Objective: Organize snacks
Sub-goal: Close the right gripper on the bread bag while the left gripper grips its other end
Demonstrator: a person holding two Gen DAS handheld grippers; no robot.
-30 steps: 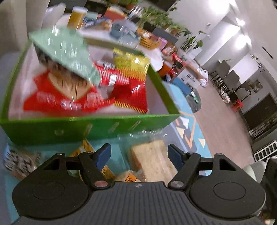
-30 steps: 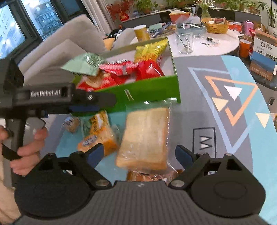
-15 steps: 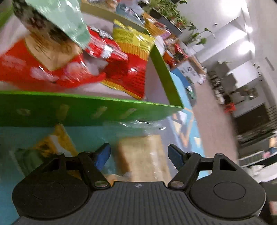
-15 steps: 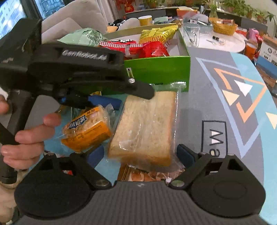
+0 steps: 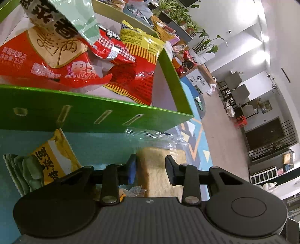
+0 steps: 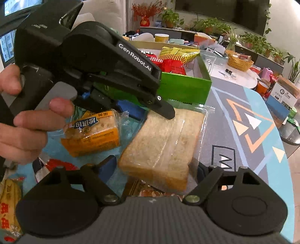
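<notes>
Bread (image 6: 163,146), sliced and sealed in clear plastic, lies on the patterned table mat (image 6: 249,150) just in front of the green box (image 5: 90,116); left gripper (image 5: 150,169) is lowered over its near-left corner, fingers narrowed to either side of the loaf, though whether they actually press it cannot be told; right gripper (image 6: 155,170) sits with fingers spread wide, the bread's near end between them, contact unclear; an orange-wrapped cake (image 6: 93,133) lies just left of the bread; green box already holds a red jelly packet (image 5: 46,62), a yellow-and-red packet (image 5: 136,62) and a pale green bag (image 5: 65,16); a yellow-green packet (image 5: 37,167) lies on the mat outside the box front.
</notes>
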